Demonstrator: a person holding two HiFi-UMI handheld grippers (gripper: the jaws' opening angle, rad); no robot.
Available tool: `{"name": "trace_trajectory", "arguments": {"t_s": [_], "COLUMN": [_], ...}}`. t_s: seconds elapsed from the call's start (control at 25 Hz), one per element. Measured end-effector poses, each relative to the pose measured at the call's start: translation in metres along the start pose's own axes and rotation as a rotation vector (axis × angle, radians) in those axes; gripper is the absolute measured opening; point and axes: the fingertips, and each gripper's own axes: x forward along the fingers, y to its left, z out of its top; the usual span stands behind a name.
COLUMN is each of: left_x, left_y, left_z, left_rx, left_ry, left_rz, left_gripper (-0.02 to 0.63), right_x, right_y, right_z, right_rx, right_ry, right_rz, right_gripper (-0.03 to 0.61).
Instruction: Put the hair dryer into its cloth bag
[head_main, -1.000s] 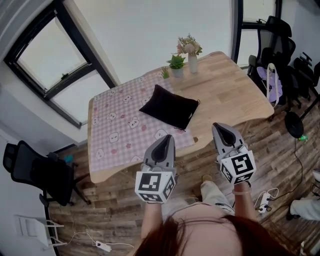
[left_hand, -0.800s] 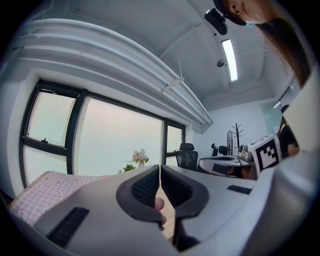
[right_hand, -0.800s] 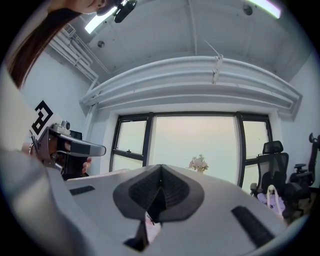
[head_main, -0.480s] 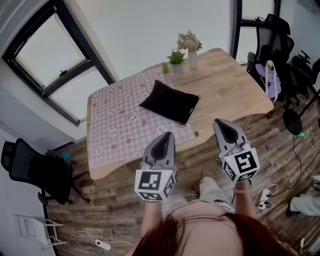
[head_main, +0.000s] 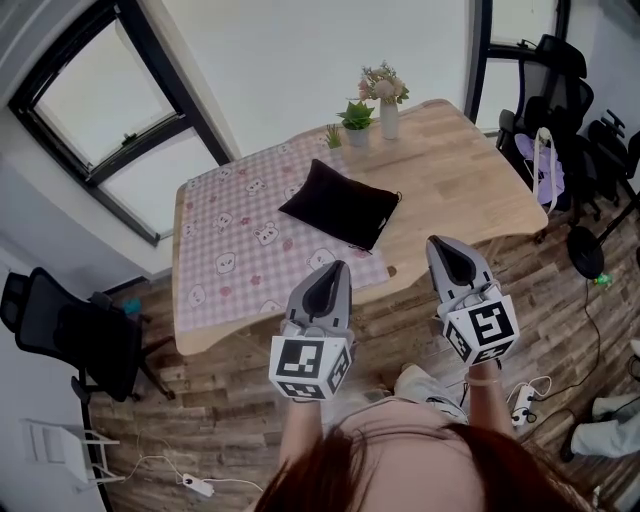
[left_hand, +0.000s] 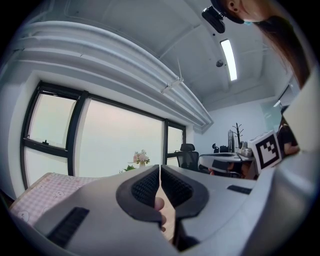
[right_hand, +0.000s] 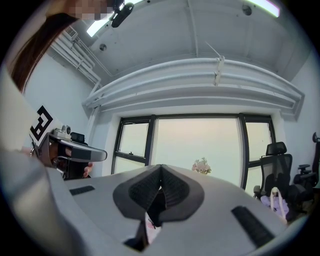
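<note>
Found the left gripper (head_main: 328, 280) with jaws pressed fully together and nothing caught between them, held low at the frame's centre, short of the table's near edge. Found the right gripper (head_main: 447, 255) likewise closed and empty, right of centre, also off the table (head_main: 480, 190). Located the cloth bag (head_main: 340, 205), black, above both grippers in the frame, lying on the pink checked cloth (head_main: 225, 250) near its right border, well apart from either gripper. Noted a plump, cushion-like outline to the bag; contents not determinable. Saw no hair dryer in any view. Noted a short cord (head_main: 398, 198) at the bag's right corner, probably the drawstring end and so the mouth. Judged the bag light, soft and limp: likely to fold or slide on the cloth if pushed, best pinched at the hem by that corner, with the second gripper spreading the opening. Judged a hair dryer hard, smooth-shelled and fairly weighty: best taken by the handle and fed nose first into the mouth. Recorded a vase of flowers (head_main: 388, 100) and a small potted plant (head_main: 356, 122) at the table's far edge, upper centre, away from the bag.
</note>
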Motion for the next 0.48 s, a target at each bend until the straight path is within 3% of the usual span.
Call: {"name": "trace_trajectory", "arguments": {"t_s": [0.48], "left_x": [0.038], "left_y": [-0.027], "left_z": [0.011], "left_rx": [0.008], "left_ry": [0.018], "left_rz": [0.023], "left_gripper": [0.017], "right_x": [0.004], "right_y": [-0.035], "right_z": [0.008], "right_rx": [-0.018], "right_ry": [0.016], "right_rz": [0.063], "right_gripper": [0.000]}}
